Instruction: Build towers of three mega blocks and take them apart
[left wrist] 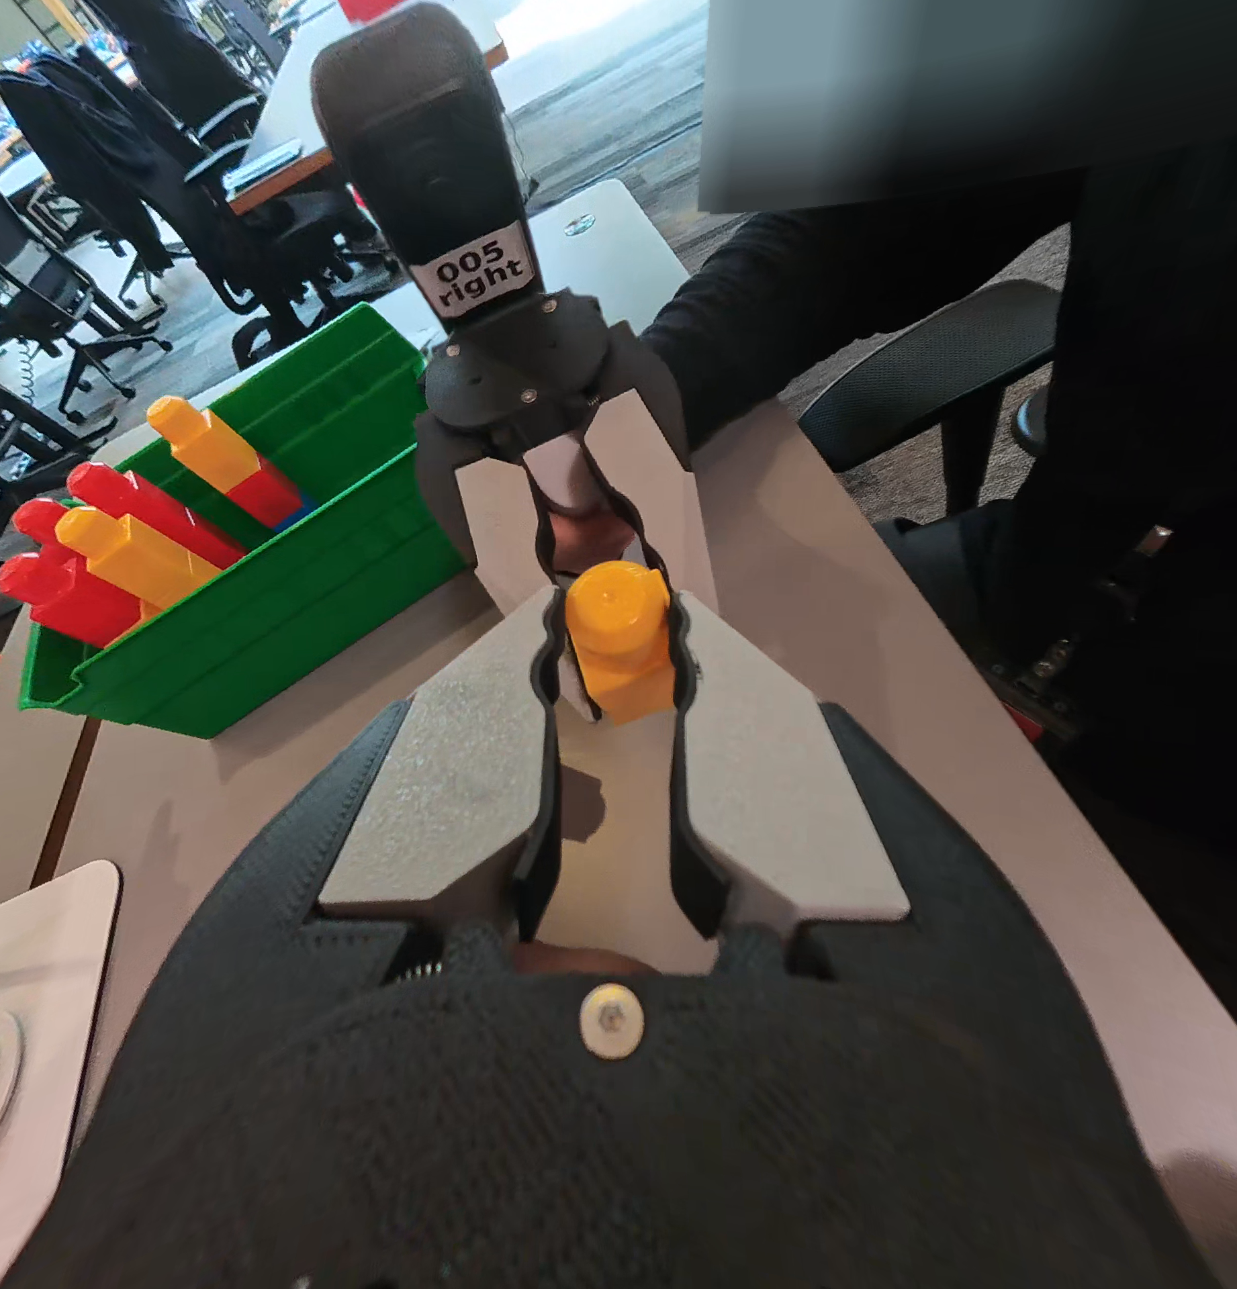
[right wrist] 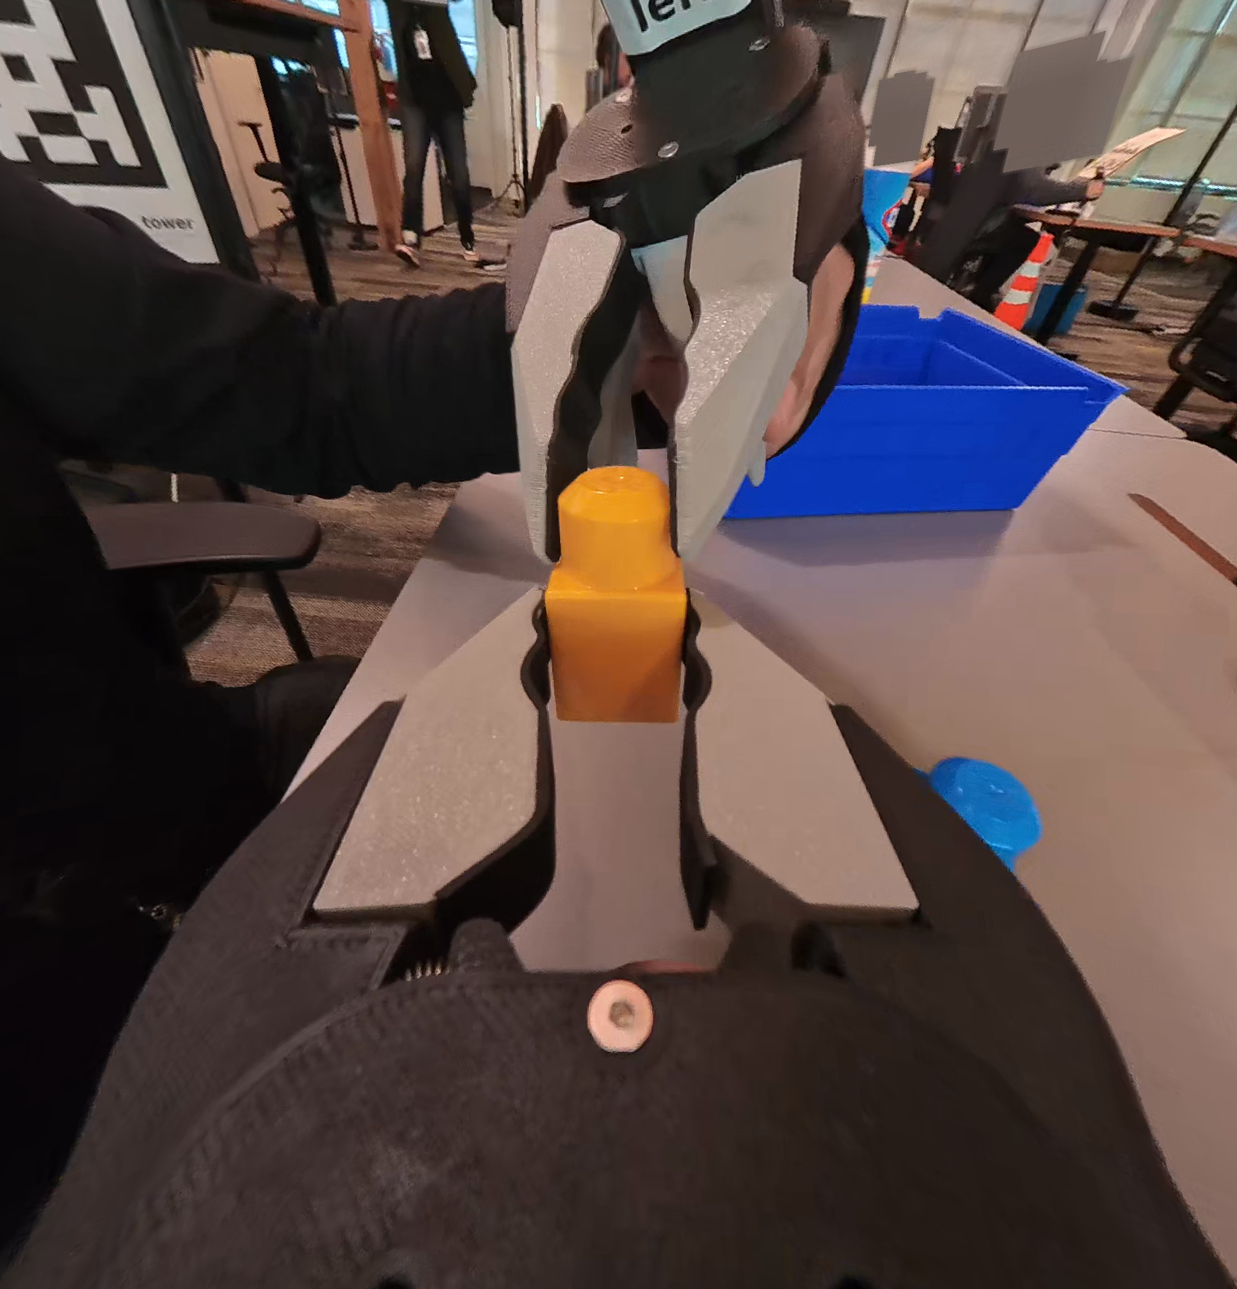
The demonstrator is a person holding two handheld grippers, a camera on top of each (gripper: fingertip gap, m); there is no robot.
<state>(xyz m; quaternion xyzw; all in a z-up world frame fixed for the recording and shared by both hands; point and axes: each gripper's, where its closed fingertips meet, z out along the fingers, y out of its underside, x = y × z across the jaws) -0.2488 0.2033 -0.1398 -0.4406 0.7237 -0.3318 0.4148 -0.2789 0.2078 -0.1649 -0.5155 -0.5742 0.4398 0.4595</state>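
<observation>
Yellow mega block point(right wrist: 614, 628), held above the surface point(right wrist: 950, 628), is pinched at its body by the right gripper point(right wrist: 616, 656) and at its stud by the left gripper point(left wrist: 612, 649); pulling straight should free it.

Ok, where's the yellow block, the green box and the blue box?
yellow block point(right wrist: 614, 656): right wrist view, on its front face.
green box point(left wrist: 267, 642): left wrist view, on its near side wall.
blue box point(right wrist: 902, 453): right wrist view, on its front wall.

Open-plan office, carpeted floor point(left wrist: 602, 125). Black office chairs point(left wrist: 113, 174) with jackets draped behind the grey desk point(right wrist: 950, 628). Daylight through glazed wall point(right wrist: 1160, 84). Traffic cone point(right wrist: 1027, 279) beyond the desk's far corner.
</observation>
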